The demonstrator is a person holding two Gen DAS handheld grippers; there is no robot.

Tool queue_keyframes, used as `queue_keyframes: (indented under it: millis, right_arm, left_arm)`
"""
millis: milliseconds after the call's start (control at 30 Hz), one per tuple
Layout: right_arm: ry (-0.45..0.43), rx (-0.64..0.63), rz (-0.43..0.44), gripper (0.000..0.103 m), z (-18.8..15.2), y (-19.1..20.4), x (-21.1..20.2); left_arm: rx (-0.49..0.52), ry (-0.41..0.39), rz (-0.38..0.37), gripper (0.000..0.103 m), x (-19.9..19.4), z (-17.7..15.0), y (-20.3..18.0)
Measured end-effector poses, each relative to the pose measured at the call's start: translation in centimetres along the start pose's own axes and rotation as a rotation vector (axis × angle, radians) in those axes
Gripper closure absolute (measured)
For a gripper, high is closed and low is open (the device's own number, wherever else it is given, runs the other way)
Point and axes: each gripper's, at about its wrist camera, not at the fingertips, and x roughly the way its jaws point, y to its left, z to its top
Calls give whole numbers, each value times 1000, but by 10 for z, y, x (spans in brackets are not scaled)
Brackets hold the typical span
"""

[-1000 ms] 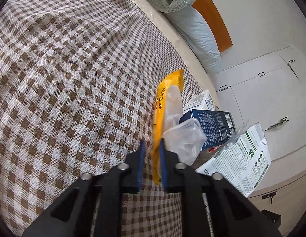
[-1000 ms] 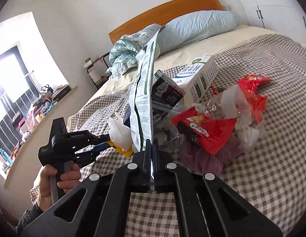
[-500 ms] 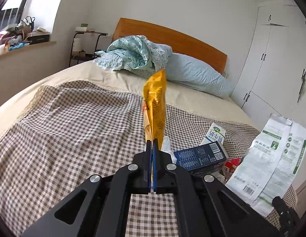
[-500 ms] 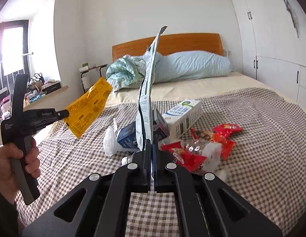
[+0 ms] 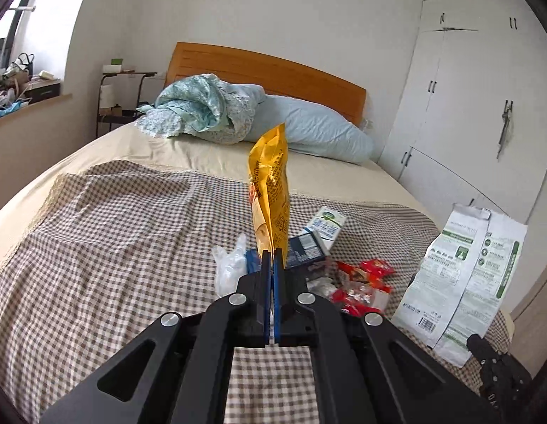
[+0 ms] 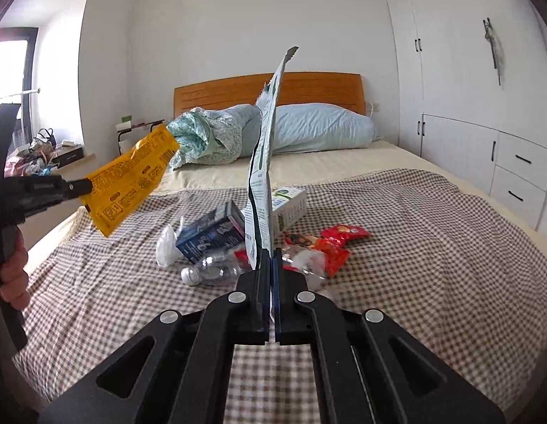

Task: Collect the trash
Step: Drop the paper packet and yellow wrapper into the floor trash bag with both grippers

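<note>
My left gripper point(image 5: 272, 258) is shut on a yellow snack bag point(image 5: 269, 190), which stands up edge-on above the bed; the yellow bag point(image 6: 132, 180) also shows flat in the right wrist view, pinched at its lower left corner. My right gripper point(image 6: 272, 256) is shut on a white and green package point(image 6: 262, 176), held upright well above the bed; the same package point(image 5: 464, 279) appears at the right of the left wrist view. On the checked blanket point(image 6: 432, 265) below lie red wrappers point(image 6: 330, 243), a blue box point(image 6: 211, 235), a white carton point(image 6: 289, 203), a clear bottle point(image 6: 209, 272) and a white plastic bag point(image 6: 166, 247).
A crumpled teal quilt point(image 5: 202, 109) and a pale blue pillow point(image 5: 315, 130) lie against the wooden headboard point(image 5: 273, 70). White wardrobes point(image 6: 467, 106) stand to the right of the bed. A small shelf point(image 5: 121, 95) and a cluttered windowsill point(image 5: 22, 88) are at the left. A hand point(image 6: 11, 272) grips the left handle.
Both grippers rose off the blanket with their bags. The left one closed fully on the yellow bag and rolled upright; the trash pile now lies lower and farther off.
</note>
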Motion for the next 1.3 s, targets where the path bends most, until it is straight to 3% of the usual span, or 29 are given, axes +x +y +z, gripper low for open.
queue_keyframes:
  millis: [167,300,433,733,967,1033,1200,1300]
  right_arm:
    - [71,-53,-114,102,-24,-44,-47]
    - [117,-73,-211,102,-44,-84,-93]
    - [167,-67,-283,102,-70,-125,-138]
    - [378,-78,-306,102,-183,-164,-197]
    - [658,-130,-267,102,-309,-169,-174]
    - [701,-158,-244,102,-339,-168,-160]
    - [823,-127,-162,102,-390,-175,-115]
    - [907,-155,-110,101,-416,-172,-89]
  left_arm:
    - [81,32,-71,103,-29,-24,-69]
    - [125,97,-204,103,-55,-58,-125]
    - [189,188,-290,103,-77,-104,-176]
    - [390,397,-394,103,-107,-223,-251]
    - [515,509,-394,103,-104,-273,-272]
    - [559,528,-403,103,-100,-283,-279]
    - [688,565,-426,103,-96,-299,-298]
    - [758,595,-480,103,-103,-303,-307]
